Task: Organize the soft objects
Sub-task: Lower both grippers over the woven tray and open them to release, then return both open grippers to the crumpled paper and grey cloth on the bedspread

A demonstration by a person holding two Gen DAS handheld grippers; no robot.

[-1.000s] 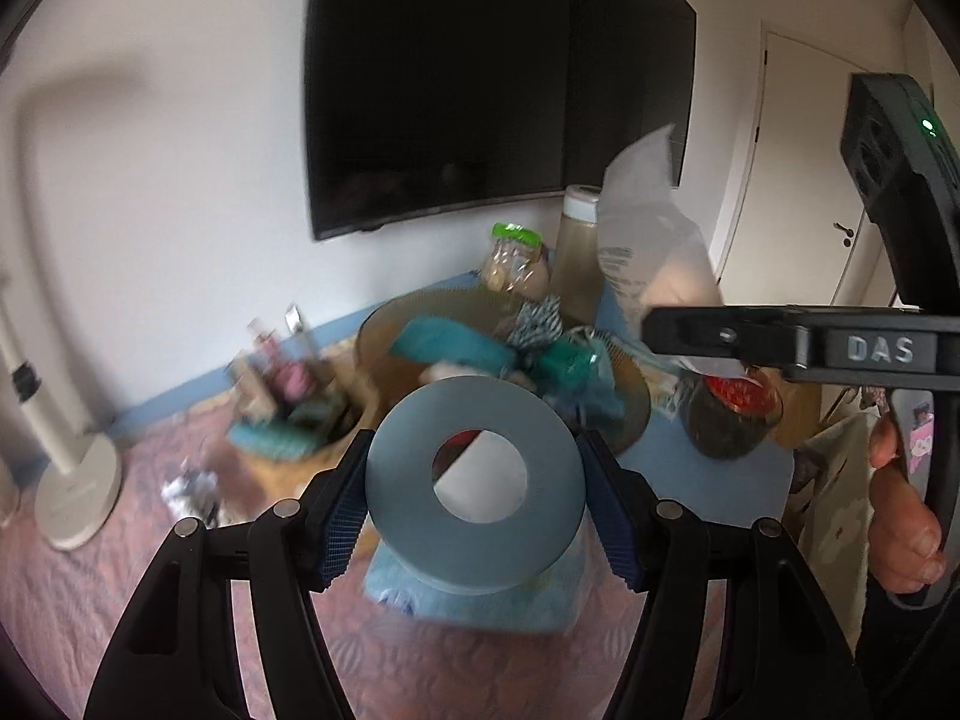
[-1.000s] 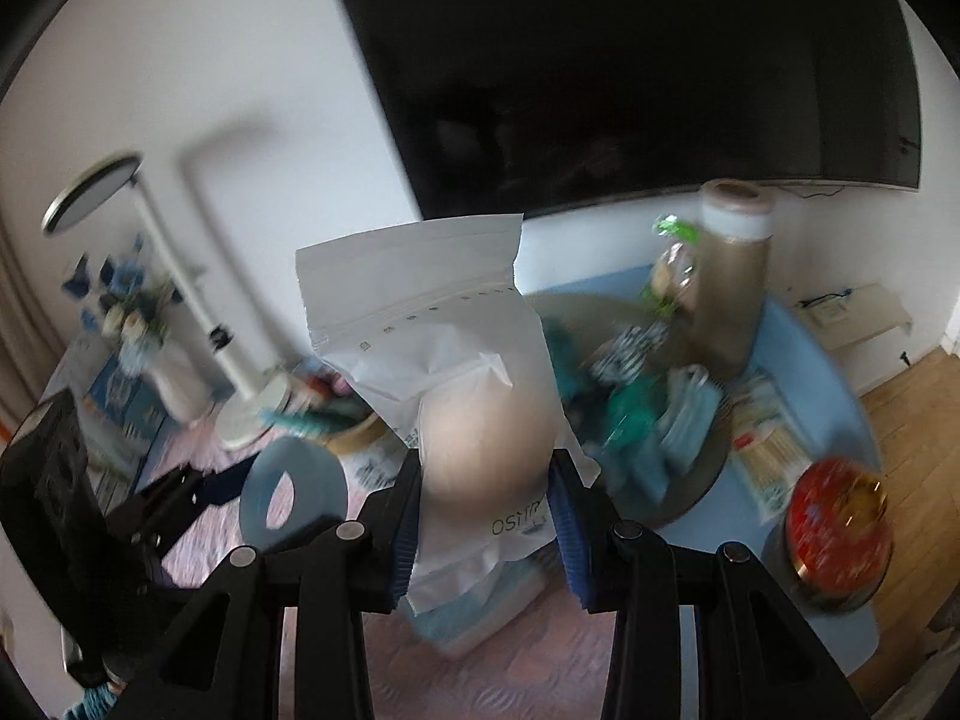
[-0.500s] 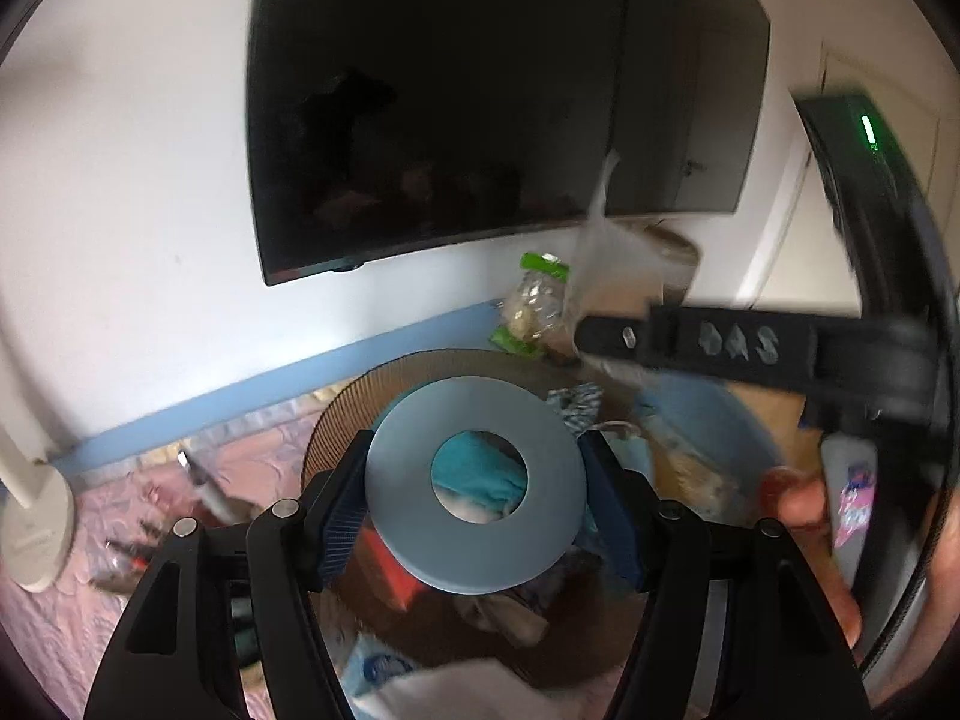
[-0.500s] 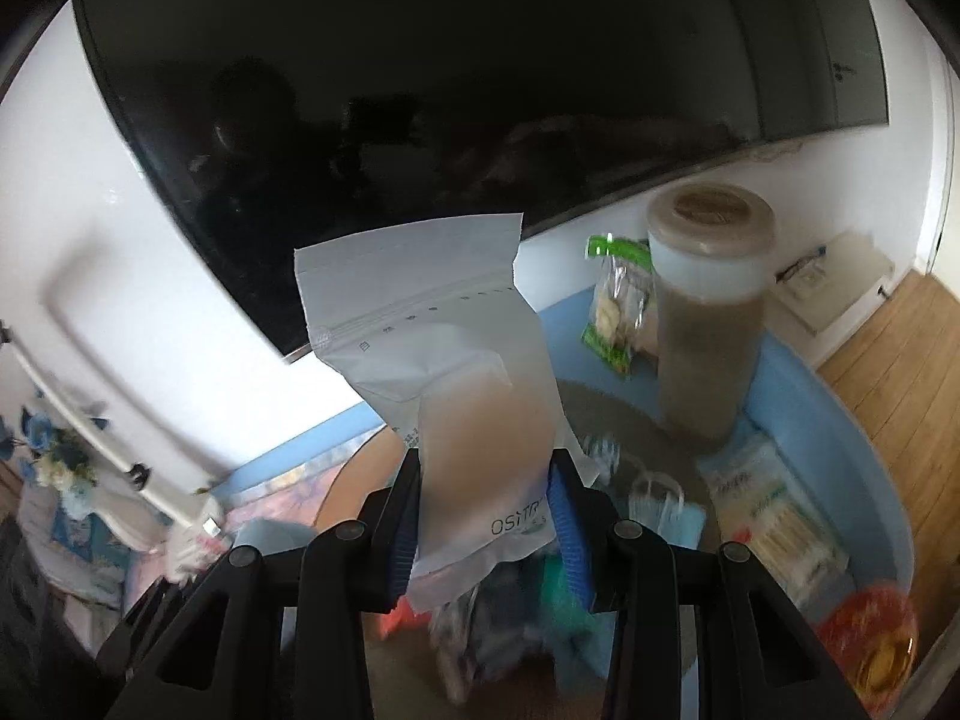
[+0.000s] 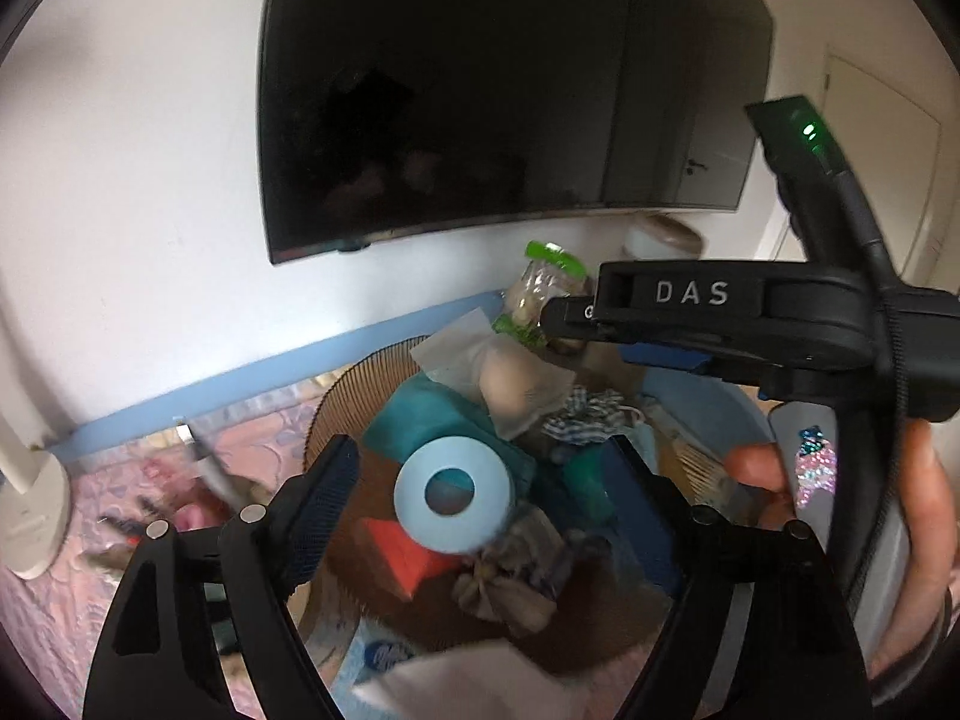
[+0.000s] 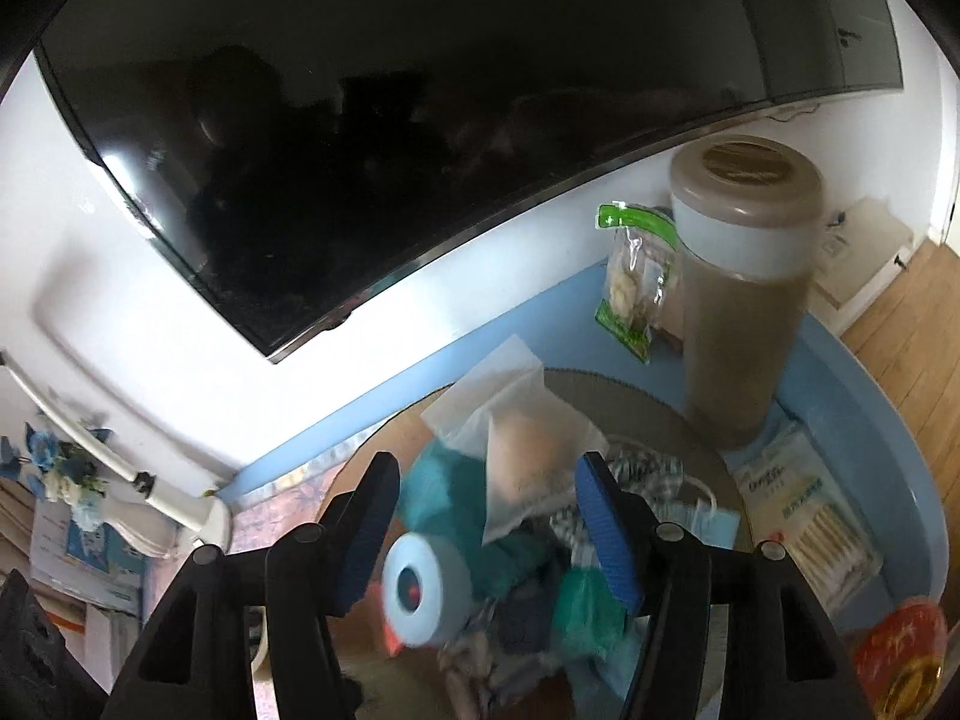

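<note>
Landmark = round brown basket (image 5: 336,414) w/ soft stuff piled in it. Left gripper (image 5: 480,480) over it, jaws wide & just been opening, blue ring (image 5: 454,487) loose betw them, clear of both pads, above the pile next to a red block (image 5: 402,552) and teal cloth (image 5: 420,414). Further right over the basket, right gripper (image 6: 483,516) also spread, jaws just been opening, clear pouch (image 6: 528,456) w/ beige pad sits betw the pads on the teal cloth, no squeeze; tall brown jar (image 6: 744,312) stands behind the basket's right rim.
</note>
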